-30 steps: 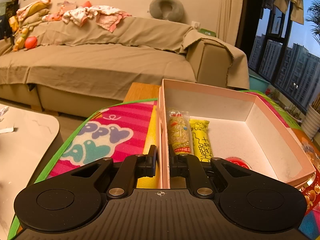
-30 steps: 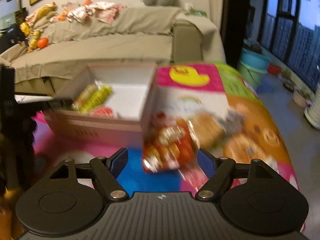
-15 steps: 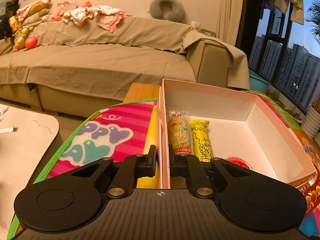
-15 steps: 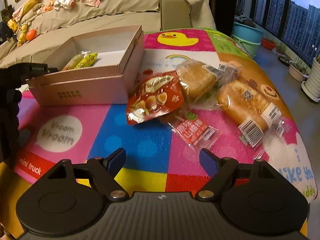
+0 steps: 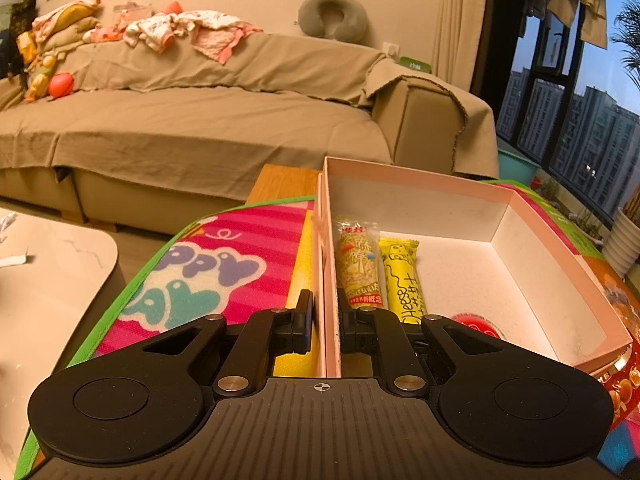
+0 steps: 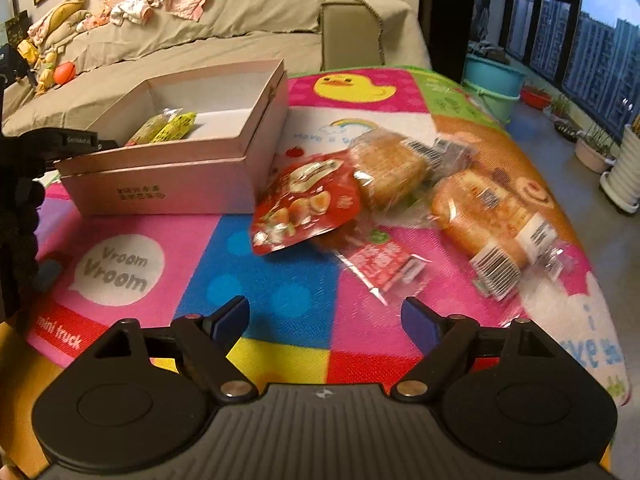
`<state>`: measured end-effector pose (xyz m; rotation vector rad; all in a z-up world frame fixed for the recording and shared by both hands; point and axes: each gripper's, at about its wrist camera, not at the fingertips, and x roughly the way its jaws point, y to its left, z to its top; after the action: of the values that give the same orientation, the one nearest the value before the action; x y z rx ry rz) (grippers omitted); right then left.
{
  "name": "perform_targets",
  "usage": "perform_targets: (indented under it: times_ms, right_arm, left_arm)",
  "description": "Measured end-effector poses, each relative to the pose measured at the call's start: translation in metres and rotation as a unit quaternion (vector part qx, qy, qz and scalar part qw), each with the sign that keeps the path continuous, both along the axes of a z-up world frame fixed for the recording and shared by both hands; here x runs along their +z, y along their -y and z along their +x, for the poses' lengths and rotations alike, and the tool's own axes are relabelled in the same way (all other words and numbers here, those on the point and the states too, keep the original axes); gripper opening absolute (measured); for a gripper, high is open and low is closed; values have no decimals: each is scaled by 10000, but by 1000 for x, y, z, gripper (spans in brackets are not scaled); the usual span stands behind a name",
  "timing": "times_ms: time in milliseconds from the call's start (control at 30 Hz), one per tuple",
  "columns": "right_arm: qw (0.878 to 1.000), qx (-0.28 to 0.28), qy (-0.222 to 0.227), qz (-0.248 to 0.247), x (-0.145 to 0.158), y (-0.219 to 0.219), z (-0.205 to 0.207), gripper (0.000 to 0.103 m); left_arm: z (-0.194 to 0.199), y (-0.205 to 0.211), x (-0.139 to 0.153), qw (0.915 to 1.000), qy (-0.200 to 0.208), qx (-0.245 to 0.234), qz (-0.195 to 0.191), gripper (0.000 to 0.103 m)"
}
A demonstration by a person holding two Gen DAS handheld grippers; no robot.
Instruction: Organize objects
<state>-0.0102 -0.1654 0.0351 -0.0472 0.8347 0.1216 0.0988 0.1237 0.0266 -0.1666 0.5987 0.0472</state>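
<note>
My left gripper (image 5: 325, 322) is clamped on the near side wall of the pink cardboard box (image 5: 472, 194), one finger outside against the play mat (image 5: 208, 264) and the other inside the box. The box sits on that colourful mat, open at the top. Inside it, along the wall I am gripping, lie two snack bars side by side — a sesame bar in a clear wrapper (image 5: 357, 266) and a yellow cheese bar (image 5: 402, 278), touching each other. A red-topped round item (image 5: 478, 322) shows just beyond my inner finger; I cannot tell what it is.

My right gripper (image 6: 326, 318) is spread wide with nothing between its blue-padded fingers, hovering low over the blue and pink squares of the mat. Ahead of it the loose snacks lie in a cluster just right of the box: a red snack pouch (image 6: 308, 206) nearest the box corner, a small red-labelled sachet (image 6: 380, 262) in clear film in front of it, and two wrapped bread loaves — one (image 6: 390, 170) overlapping the pouch's far edge, the other (image 6: 484, 216) further right with barcode labels facing up. The picture is somewhat blurred here.

Behind the table stands a sofa (image 5: 192, 120) under a tan cover, with clothes (image 5: 184, 30) heaped along its back and a grey neck pillow (image 5: 333, 14) on top.
</note>
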Motion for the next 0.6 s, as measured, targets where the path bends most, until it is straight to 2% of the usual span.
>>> perform_targets:
  times_ms: [267,367,500,600]
  right_arm:
    - [9992,129,340,-137,11,-5,12,83]
    - [9960,374,584,-565,12,-16,21,83]
    - [9844,825,834,-1309,9,-34,35,84]
    - [9796,1077,803,-1495,2,-42,46,84]
  left_arm:
    - [0,0,0,10000,2,0,-4,13]
    - [0,0,0,10000,2,0,-1,13]
    - [0,0,0,10000,3,-7,-1,13]
    - [0,0,0,10000,-5,-4,4,13]
